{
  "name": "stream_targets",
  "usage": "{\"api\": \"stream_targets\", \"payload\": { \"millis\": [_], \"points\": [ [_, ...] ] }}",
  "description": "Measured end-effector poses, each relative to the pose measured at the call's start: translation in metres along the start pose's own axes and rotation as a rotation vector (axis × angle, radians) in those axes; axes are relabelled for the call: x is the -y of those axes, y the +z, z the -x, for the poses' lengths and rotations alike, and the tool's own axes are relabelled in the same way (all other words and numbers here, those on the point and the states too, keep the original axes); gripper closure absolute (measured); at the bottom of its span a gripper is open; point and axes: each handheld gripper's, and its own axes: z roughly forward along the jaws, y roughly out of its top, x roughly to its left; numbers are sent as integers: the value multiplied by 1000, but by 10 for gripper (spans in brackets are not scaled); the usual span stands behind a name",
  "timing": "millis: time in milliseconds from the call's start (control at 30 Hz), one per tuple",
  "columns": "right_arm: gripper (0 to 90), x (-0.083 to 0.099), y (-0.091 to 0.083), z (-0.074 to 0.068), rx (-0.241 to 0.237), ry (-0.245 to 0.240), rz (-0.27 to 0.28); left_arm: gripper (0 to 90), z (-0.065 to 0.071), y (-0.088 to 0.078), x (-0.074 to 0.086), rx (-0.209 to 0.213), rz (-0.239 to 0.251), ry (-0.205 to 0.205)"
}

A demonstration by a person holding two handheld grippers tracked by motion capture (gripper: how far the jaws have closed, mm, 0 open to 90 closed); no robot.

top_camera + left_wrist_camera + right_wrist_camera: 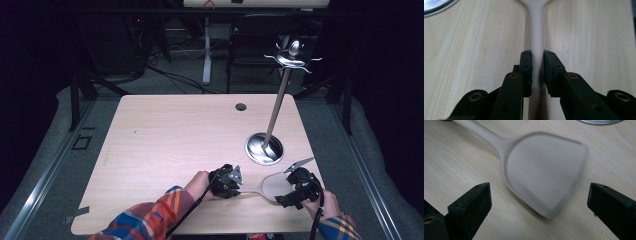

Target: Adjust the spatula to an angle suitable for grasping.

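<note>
Left gripper (231, 181) has its jaws clamped on the handle of the spatula (270, 185), roughly mid-handle; the left gripper view shows both pads tight against the pale stem with no gap. Spatula lies flat on the surface (170, 140) near the front edge, blade pointing toward the person's right, handle toward the left.

Right gripper (299, 192) sits just beside the blade, jaws spread wide and holding nothing. In the right gripper view the blade (544, 175) lies between and beyond the two jaw tips, untouched.

Step in hand, by the look of it: pick-up phase. Left has the grasp; spatula not yet lifted off the surface.

The utensil stand (264, 148) is just behind the blade, its round steel base on the surface, pole leaning up to hooks at the top (292, 60) with what looks like a spoon hanging there. Likely target is one of those hooks.

Next move probably calls for:
- lift with left, keeping the blade clear of the stand base
- right either backs off or takes the blade end to steady it
- whether the handle end has a hanging hole can't be told from these views
</note>
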Motion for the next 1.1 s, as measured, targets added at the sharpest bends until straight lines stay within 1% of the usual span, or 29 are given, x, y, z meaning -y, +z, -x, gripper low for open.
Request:
{"api": "stream_targets", "payload": {
  "millis": [33, 67, 100, 133, 167, 267, 300, 333, 367, 400, 433, 467, 500, 533, 567, 600, 633, 667, 700, 733, 767, 800, 833, 867, 900, 933, 1000, 1067, 1100],
  "points": [
    [51, 0, 0, 0, 0, 0, 0, 777, 1, 3, 1, -11, -17, 1],
    [52, 0, 0, 0, 3, -11, -4, 775, 1, 6, 2, -12, -30, 0],
    [54, 0, 1, -1, -6, -10, -5, 775, 1, 8, 4, -7, -22, -1],
    [54, 0, 1, -1, -9, -18, -6, 773, -1, 8, 6, 5, -13, -18],
    [54, -1, 1, -2, -19, -25, -12, 772, -2, 8, 7, 8, -5, -22],
    [54, -2, 1, -4, -20, -35, -18, 765, -2, 7, 8, 2, -10, -23],
    [55, -2, 1, -4, -13, -42, -24, 715, -2, 7, 7, -18, -18, -30],
    [58, -2, 2, -5, -13, -43, -19, 565, -3, 4, 7, -35, -28, -43],
    [58, -2, 2, -5, -13, -43, -19, 528, -3, 4, 7, -35, -28, -43],
    [67, -2, 3, -6, -30, -43, -18, 485, -5, -3, 8, -54, -22, -56],
    [67, -2, 3, -6, -30, -43, -18, 447, -5, -3, 8, -54, -22, -56],
    [72, -3, 2, -6, -26, -47, -20, 447, -6, -7, 8, -62, -17, -66],
    [73, -2, 3, -7, -35, -52, -7, 408, -8, -12, 9, -73, -15, -76],
    [74, -3, 2, -8, -32, -69, -18, 372, -9, -17, 10, -81, -1, -85],
    [74, -3, 2, -9, -28, -73, -8, 343, -10, -23, 11, -88, 10, -98],
    [74, -4, 2, -9, -22, -80, -13, 313, -12, -29, 12, -95, 19, -104],
    [74, -4, 2, -10, -28, -86, -9, 293, -13, -35, 13, -103, 28, -111],
    [73, -4, 3, -11, -16, -99, -13, 246, -15, -46, 19, -117, 38, -126],
    [73, -4, 3, -11, -16, -99, -13, 233, -15, -46, 19, -117, 38, -126],
    [71, -5, 3, -12, -22, -100, -15, 233, -17, -51, 22, -124, 41, -142],
    [67, -5, 3, -13, -16, -105, -13, 226, -19, -56, 26, -131, 49, -159],
    [50, -6, 3, -14, -32, -113, -2, 204, -21, -61, 30, -144, 52, -174],
    [37, -6, 3, -14, -18, -129, -2, 196, -23, -66, 33, -152, 59, -195],
    [24, -7, 2, -15, -29, -130, -4, 185, -26, -75, 40, -166, 63, -218],
    [24, -7, 2, -15, -29, -130, -4, 176, -26, -75, 40, -166, 63, -218],
    [0, -8, 4, -16, -47, -148, -4, 164, -27, -80, 43, -176, 70, -234],
    [0, -10, 5, -16, -59, -155, -5, 156, -27, -89, 50, -190, 80, -257],
    [0, -15, 8, -18, -66, -196, -15, 151, -26, -97, 57, -199, 86, -275],
    [0, -15, 8, -18, -66, -196, -15, 151, -26, -101, 61, -201, 86, -283]
  ]
}}
